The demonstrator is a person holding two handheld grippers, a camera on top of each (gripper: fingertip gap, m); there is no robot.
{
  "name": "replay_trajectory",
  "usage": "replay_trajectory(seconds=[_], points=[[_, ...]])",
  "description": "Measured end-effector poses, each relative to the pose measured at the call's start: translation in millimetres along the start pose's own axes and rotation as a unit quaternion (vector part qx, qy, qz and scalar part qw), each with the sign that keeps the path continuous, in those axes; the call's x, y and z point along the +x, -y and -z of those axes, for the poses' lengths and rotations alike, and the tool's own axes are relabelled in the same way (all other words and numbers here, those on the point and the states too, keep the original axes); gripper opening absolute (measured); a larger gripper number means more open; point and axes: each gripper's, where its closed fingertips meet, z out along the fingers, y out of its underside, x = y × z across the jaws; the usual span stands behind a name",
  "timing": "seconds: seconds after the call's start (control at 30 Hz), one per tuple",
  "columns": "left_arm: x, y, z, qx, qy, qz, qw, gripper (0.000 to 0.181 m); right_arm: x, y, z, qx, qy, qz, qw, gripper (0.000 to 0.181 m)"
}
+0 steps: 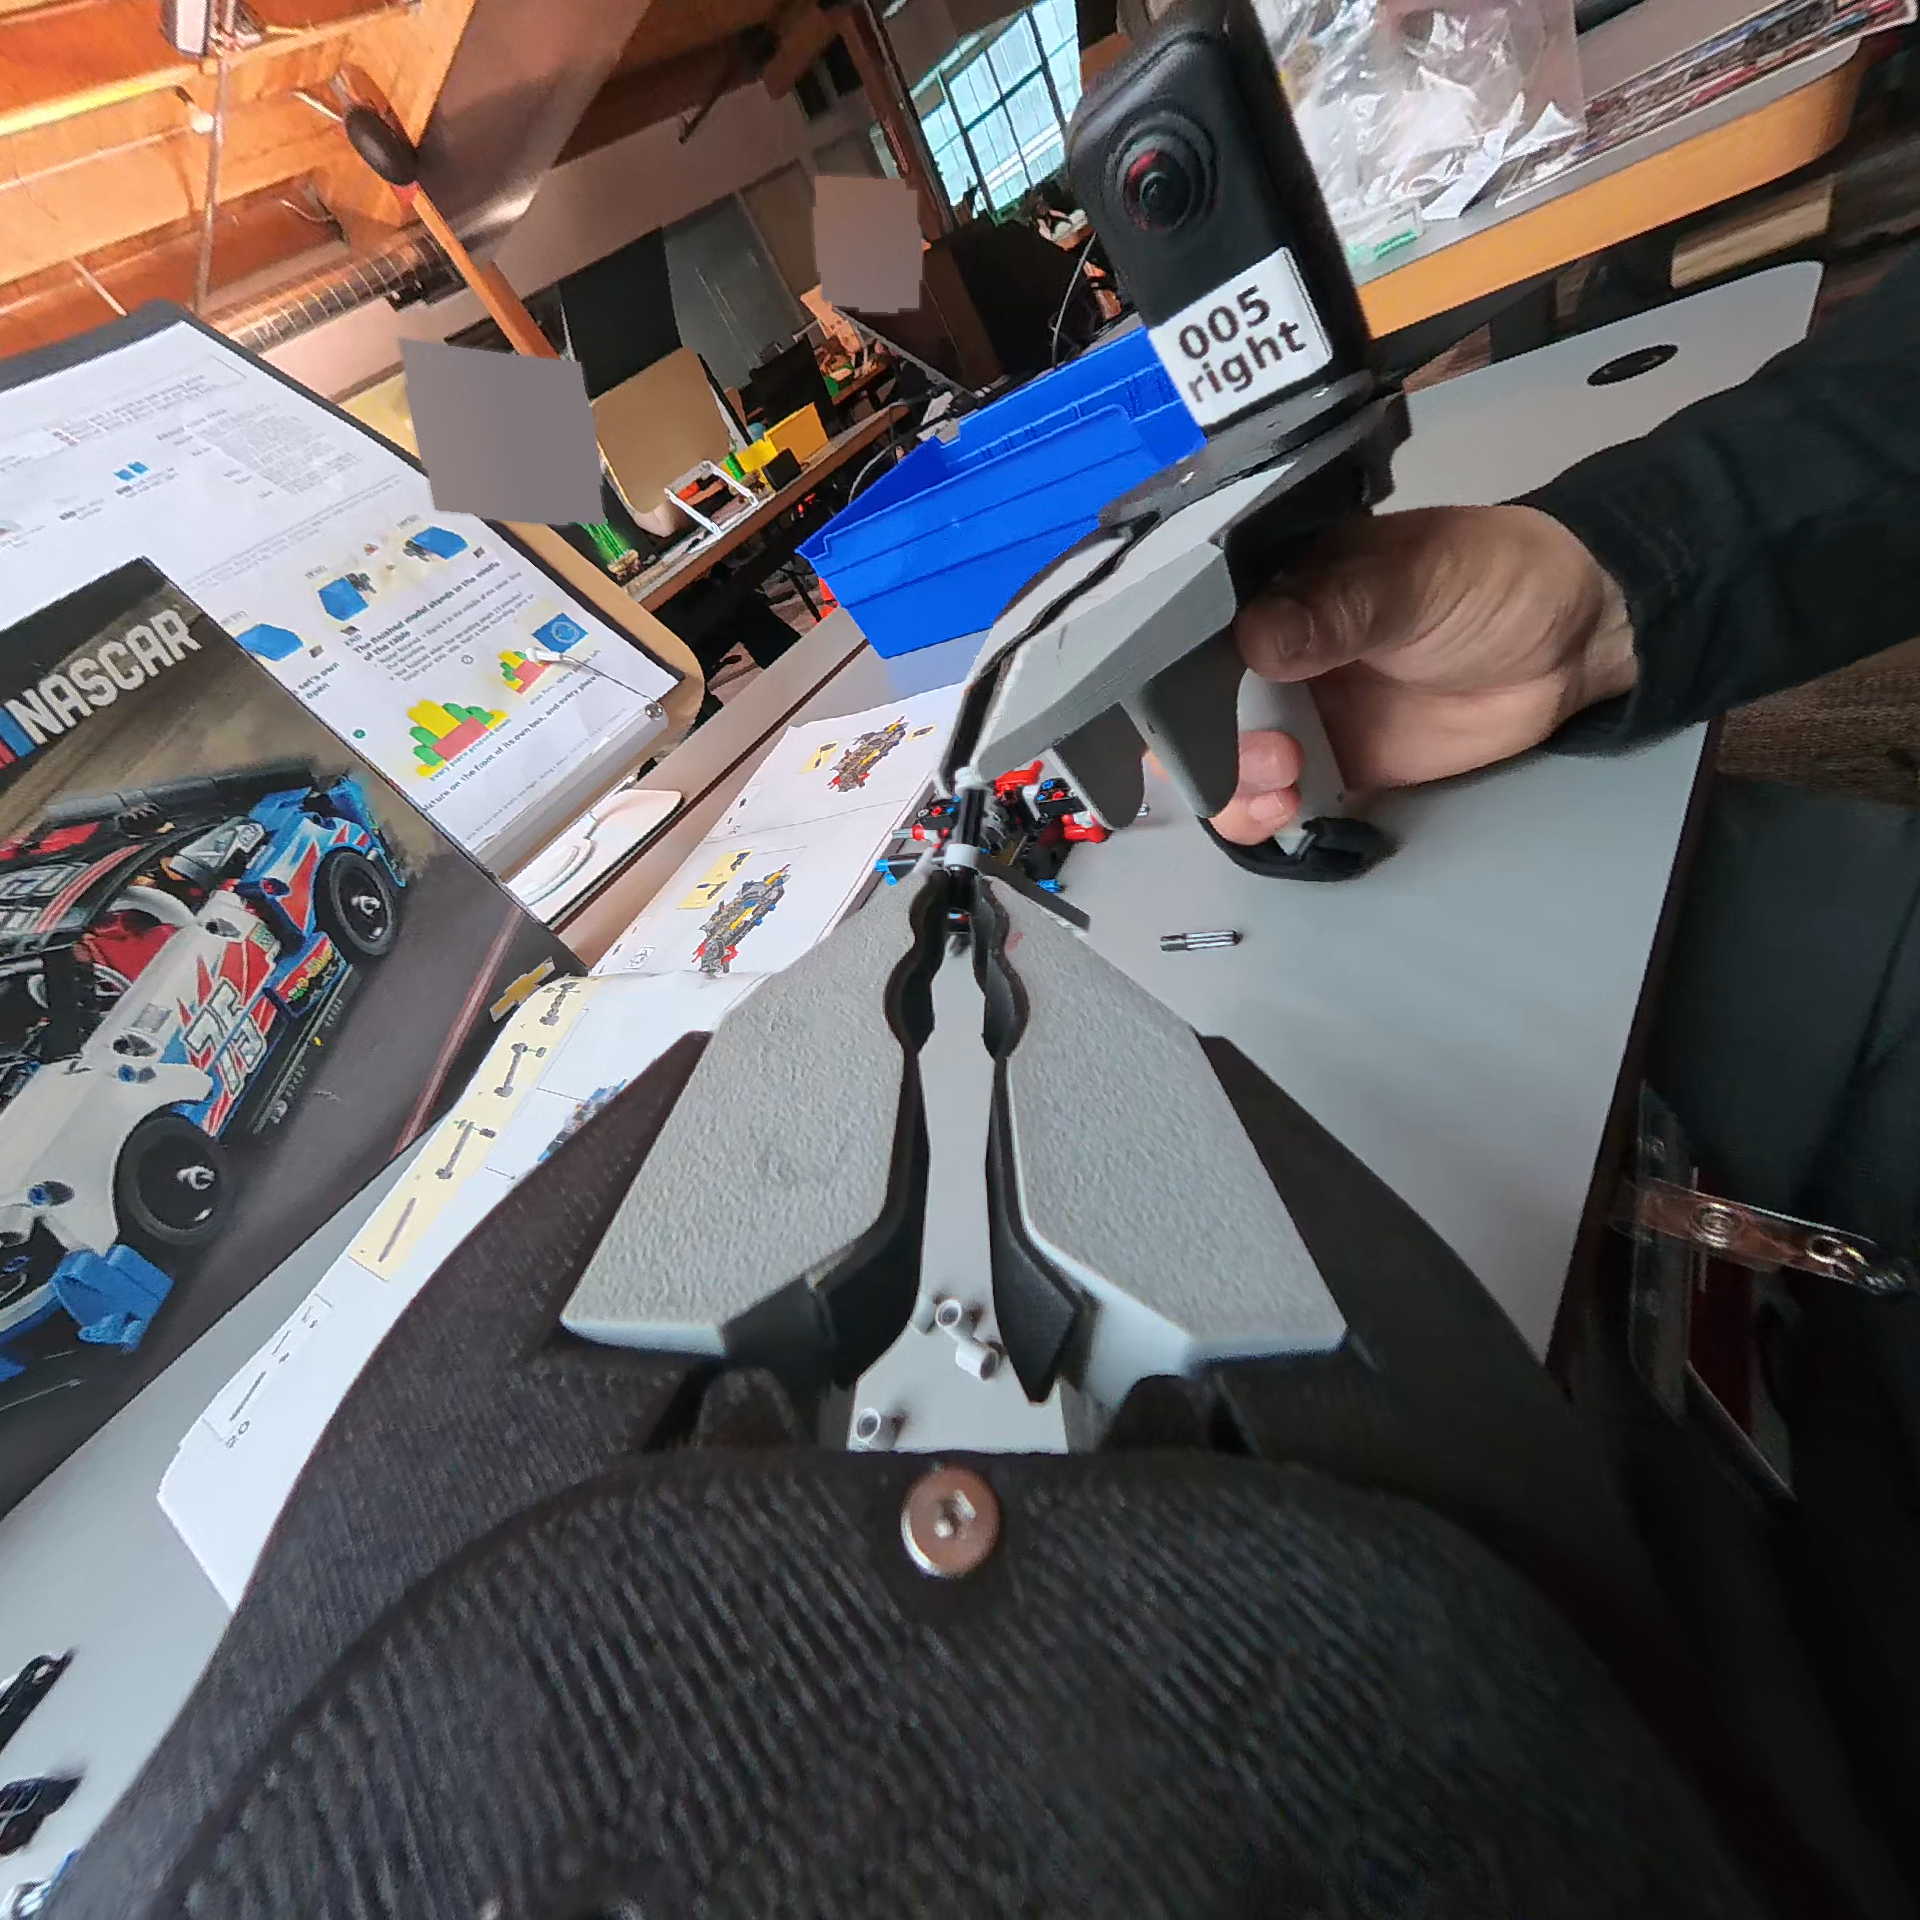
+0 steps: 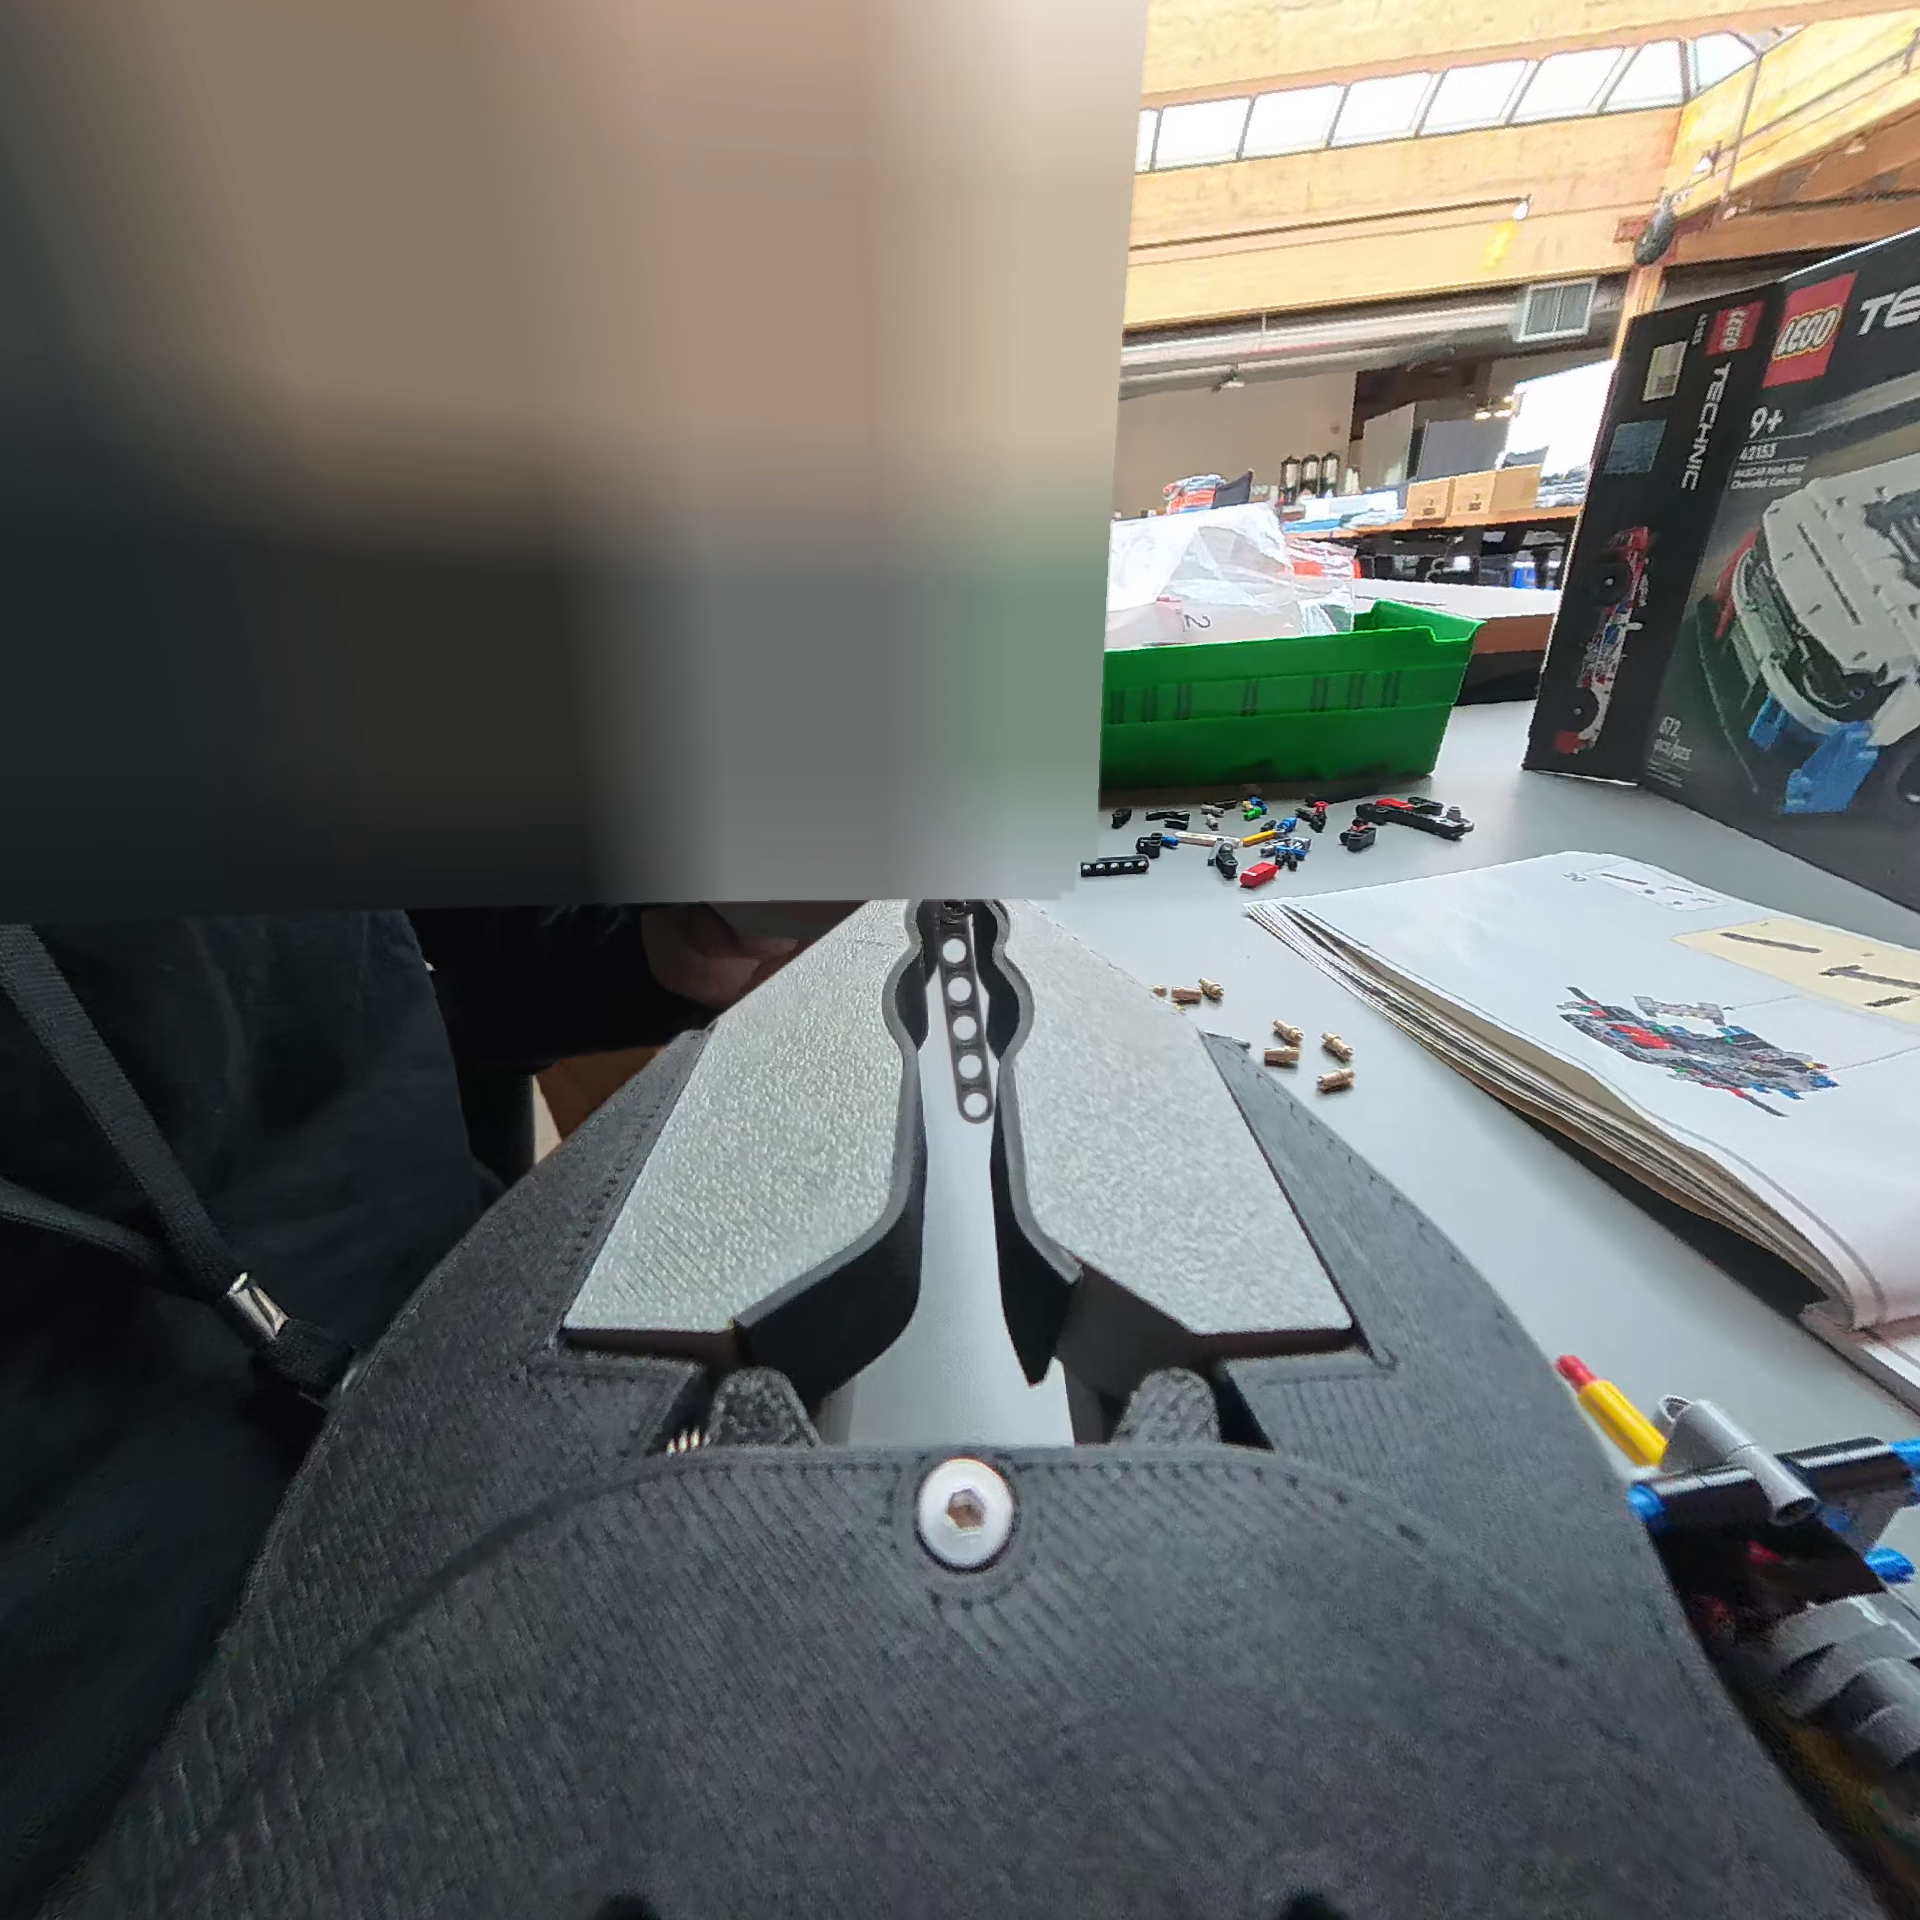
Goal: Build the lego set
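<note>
Right gripper (image 2: 958, 940) clamps a dark grey perforated plastic beam (image 2: 961, 1023), long axis along the fingers; left gripper (image 1: 961, 899) pinches a thin black axle with white bushes (image 1: 966, 821), tips meeting above the table.

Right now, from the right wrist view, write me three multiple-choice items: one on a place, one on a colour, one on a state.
1. The green bin stands:
A) on a chair
B) behind the loose pieces, left of the set box
C) on the floor

2. The small pins beside the booklet are:
A) tan
B) blue
C) red

3. The right tool is:
A) open and empty
B) shut on a holed beam
C) out of view

Key: B, the bin sits beyond the scattered pieces, next to the box. A, the pins show tan against the grey surface. B, the beam lies pinched between the closed fingers.
</note>
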Motion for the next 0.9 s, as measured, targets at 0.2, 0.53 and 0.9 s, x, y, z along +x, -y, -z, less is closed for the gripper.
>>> replay_trajectory(seconds=[0.2, 0.53, 0.9], points=[[-5, 6, 0, 0.007, 0.021, 0.000, 1.000, 0.002, 1, 8, -2, 0.042, 0.004, -0.058, 0.997, 0.000], [-8, -2, -2, -0.023, 0.034, -0.018, 0.999, 0.002, 4, 3, -5, 0.015, -0.027, -0.008, 0.999, 0.002], [-7, -12, -4, -0.057, 0.031, -0.015, 0.998, 0.001, 9, -9, -6, -0.044, -0.067, 0.093, 0.992, 0.002]])
